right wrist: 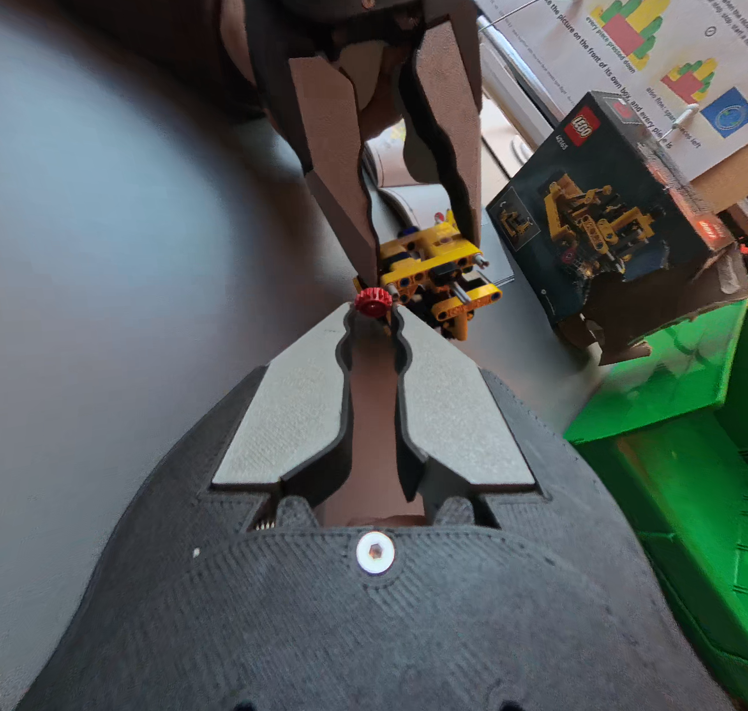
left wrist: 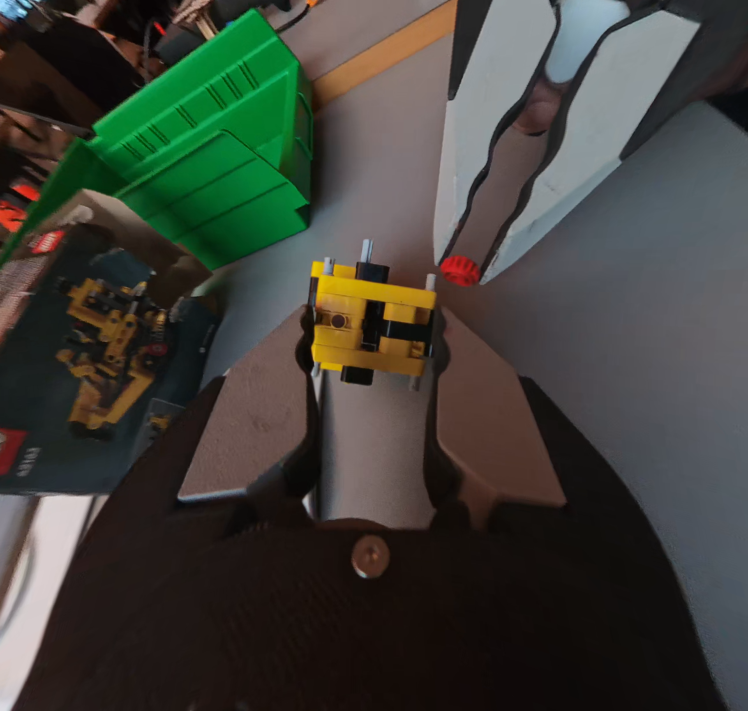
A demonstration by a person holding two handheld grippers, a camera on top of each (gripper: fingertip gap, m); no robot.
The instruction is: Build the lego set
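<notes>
Our left tongs (left wrist: 370, 329) clamp the model (left wrist: 372, 323); our right tongs (right wrist: 372, 307) pinch a gear (right wrist: 373, 302) beside its axle (left wrist: 430, 282). Misaligned, we'd jam or drop it.

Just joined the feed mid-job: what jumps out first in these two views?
The yellow-and-black assembly sits clamped in the left claw at centre. Just beside its grey axle, the right claw pinches a small red gear. A bright green bin sits behind the set's box.
</notes>
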